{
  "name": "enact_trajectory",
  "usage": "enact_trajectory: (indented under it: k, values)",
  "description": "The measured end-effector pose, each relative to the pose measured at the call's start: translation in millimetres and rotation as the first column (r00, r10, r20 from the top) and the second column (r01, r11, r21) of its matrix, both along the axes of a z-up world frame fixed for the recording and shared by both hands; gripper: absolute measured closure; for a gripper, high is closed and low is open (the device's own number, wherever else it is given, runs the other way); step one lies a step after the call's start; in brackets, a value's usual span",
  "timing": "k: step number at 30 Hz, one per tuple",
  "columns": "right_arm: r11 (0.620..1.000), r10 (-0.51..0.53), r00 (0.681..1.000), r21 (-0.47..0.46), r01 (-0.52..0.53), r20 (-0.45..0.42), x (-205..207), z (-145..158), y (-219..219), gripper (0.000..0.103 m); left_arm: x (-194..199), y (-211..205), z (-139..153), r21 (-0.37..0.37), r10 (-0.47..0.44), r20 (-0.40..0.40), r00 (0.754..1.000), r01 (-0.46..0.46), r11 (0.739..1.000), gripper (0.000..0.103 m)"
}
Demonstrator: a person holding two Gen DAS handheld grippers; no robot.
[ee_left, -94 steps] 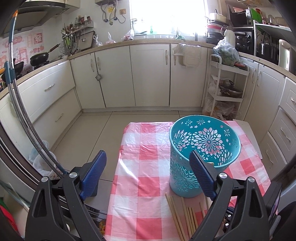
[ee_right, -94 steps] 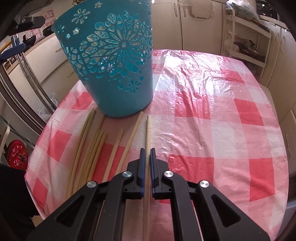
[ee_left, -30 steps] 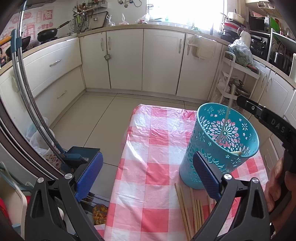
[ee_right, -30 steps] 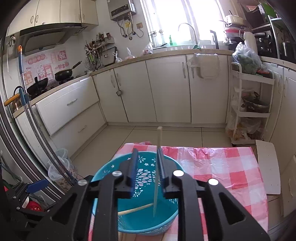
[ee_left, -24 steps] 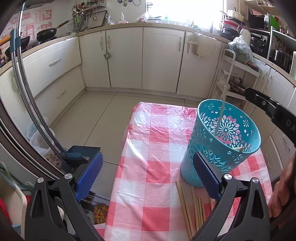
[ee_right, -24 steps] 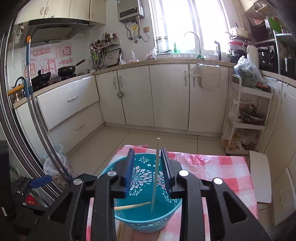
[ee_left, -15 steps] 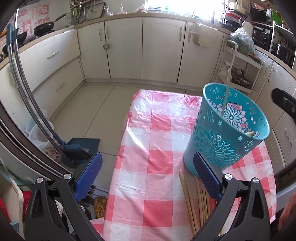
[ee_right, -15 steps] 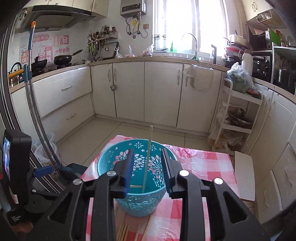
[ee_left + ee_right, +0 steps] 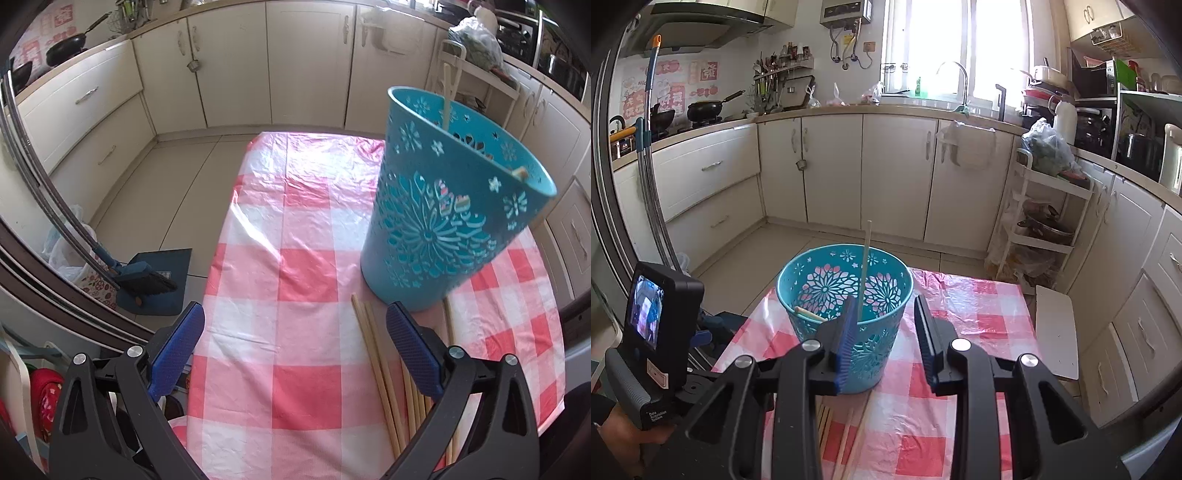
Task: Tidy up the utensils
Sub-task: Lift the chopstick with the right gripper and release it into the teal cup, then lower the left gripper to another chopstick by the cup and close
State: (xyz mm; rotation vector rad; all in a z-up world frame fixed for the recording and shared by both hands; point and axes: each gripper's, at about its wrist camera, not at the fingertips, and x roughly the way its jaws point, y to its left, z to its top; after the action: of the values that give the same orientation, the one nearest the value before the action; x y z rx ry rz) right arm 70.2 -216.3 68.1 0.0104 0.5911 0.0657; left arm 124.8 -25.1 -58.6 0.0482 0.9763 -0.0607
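A teal cut-out basket [image 9: 447, 206] stands on the red-checked tablecloth [image 9: 295, 258]; it also shows in the right wrist view [image 9: 846, 295]. Two wooden chopsticks lean inside it, one upright [image 9: 864, 266] and one low across the rim [image 9: 809, 314]. Several more chopsticks [image 9: 384, 376] lie on the cloth in front of the basket, just left of my left gripper's right finger. My left gripper [image 9: 295, 347] is open and empty, low over the cloth. My right gripper [image 9: 886, 343] is open and empty, raised behind the basket.
The table's left edge [image 9: 218, 258] drops to the floor, where a dustpan and brush [image 9: 147, 284] lie. Kitchen cabinets [image 9: 897, 173] line the far wall. A white trolley [image 9: 1045, 221] stands right of the table. The left gripper's handle with its screen [image 9: 653, 321] shows at left.
My right gripper has let go of the chopstick, which now stands in the basket, opened wider and drawn back. My left gripper has tilted down toward the chopsticks on the cloth.
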Motion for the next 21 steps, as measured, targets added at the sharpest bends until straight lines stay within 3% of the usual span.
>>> enact_trajectory:
  k: [5,11,14,21]
  values:
    - [0.997,0.000,0.997,0.078,0.006,-0.079,-7.9,-21.3,-7.4,0.071,-5.3,2.2,-8.1,0.008,0.002,-0.024,1.000,-0.002,1.000,0.008]
    - [0.984,0.062,0.954,0.176,-0.009,-0.295,-18.0,-101.6,-5.8,0.085,-13.6,11.4,-19.7,-0.019,0.027,-0.069,0.997,-0.028,0.999,0.008]
    - [0.977,0.094,0.926,0.214,-0.015,-0.366,-17.2,-131.8,0.9,0.086,-17.5,11.9,-27.1,-0.022,0.026,-0.088,0.996,-0.028,0.999,0.008]
    - [0.983,0.070,0.922,0.186,0.002,-0.380,-6.6,-151.1,11.0,0.087,-16.0,3.4,-37.9,0.001,0.015,-0.107,0.994,-0.015,1.000,0.008]
